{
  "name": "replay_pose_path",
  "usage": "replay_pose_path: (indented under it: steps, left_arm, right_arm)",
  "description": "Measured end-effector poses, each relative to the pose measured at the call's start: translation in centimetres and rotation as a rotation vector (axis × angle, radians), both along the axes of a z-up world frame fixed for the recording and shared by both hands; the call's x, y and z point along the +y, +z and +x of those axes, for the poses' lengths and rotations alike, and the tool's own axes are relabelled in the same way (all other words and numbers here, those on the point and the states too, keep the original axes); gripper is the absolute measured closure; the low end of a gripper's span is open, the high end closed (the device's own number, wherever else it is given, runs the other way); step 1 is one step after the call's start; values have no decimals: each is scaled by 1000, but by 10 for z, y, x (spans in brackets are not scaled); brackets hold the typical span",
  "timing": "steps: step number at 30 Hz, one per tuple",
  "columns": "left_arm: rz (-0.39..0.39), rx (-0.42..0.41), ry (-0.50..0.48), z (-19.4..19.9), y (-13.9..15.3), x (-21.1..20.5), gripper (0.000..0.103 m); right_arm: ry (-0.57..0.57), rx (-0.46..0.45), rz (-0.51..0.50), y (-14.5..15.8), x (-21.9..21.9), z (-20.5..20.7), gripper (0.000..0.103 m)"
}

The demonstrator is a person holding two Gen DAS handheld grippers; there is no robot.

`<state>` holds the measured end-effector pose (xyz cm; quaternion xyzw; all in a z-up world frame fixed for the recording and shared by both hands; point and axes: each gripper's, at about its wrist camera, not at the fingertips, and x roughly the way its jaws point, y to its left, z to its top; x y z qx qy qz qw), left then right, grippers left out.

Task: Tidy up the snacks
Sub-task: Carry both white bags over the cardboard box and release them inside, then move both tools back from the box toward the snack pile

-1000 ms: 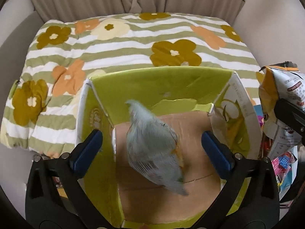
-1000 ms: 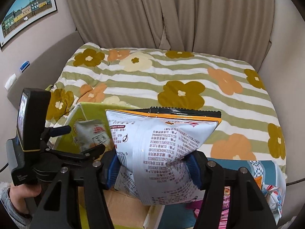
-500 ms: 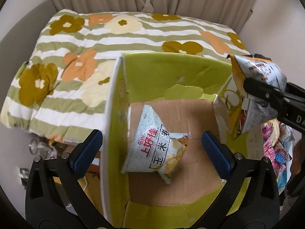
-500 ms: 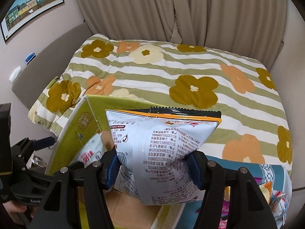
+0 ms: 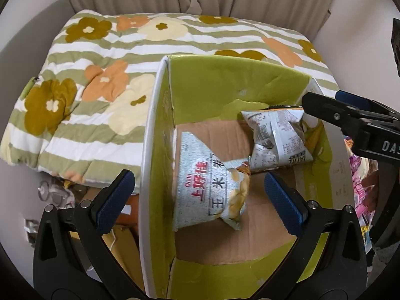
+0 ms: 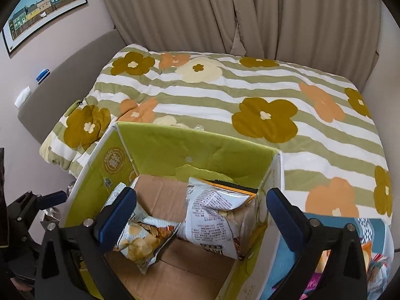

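Two snack bags lie in the green cardboard box [image 5: 225, 87] in the left wrist view: a grey corn-chip bag [image 5: 210, 187] at centre and a white printed bag [image 5: 277, 140] at upper right, its top edge hidden behind the right gripper [image 5: 350, 122]. The left gripper [image 5: 198, 192] gapes empty.

From the right wrist view, the right gripper [image 6: 200, 207] stands apart above both bags; its left finger [image 6: 117, 212] covers part of the corn-chip bag [image 6: 142, 240], and snacks at lower right [image 6: 372, 257] are cut off.

Red "上好佳" with "Oishi" above and dark "玉米" below, on pale chip bag [image 5: 210, 187] between the left tongs' pads. "DAS", cut off at frame edge, on black tong body [image 5: 375, 135] far right. "FRESH" in round seal [image 6: 114, 161] on green box wall, beyond the right tongs' left pad. Fine print on white bag [image 6: 215, 215]: unreadable.
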<state>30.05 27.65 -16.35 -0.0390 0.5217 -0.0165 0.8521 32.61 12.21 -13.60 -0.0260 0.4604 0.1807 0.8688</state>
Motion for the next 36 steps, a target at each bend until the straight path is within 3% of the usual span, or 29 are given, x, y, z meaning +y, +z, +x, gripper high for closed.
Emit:
replay_pose_path:
  steps: [7,12,17,21,29,36]
  left_arm:
    - [4,-31,7,-14,20,-10,1]
    - [15,-83,18,-37,50,-30,1]
    - [8,-139,29,-68,75,-63,1]
    - [-29,-173,28,-96,86,-99,1]
    - [-29,-186,-15,-142,86,-184,1]
    - [-27,-153,20,-175,61,-239,1]
  right_arm:
    - [-6,-51,-7,26,-9,-21,0]
    - [-3,-104,-4,55,-24,-48,0]
    - [-7,-175,-25,86,-61,-86,0]
    - [-18,-174,-30,99,-104,-114,0]
    - [-90,-177,-56,100,-200,-172,0]
    - [-139,-155,-32,83,-269,-208,0]
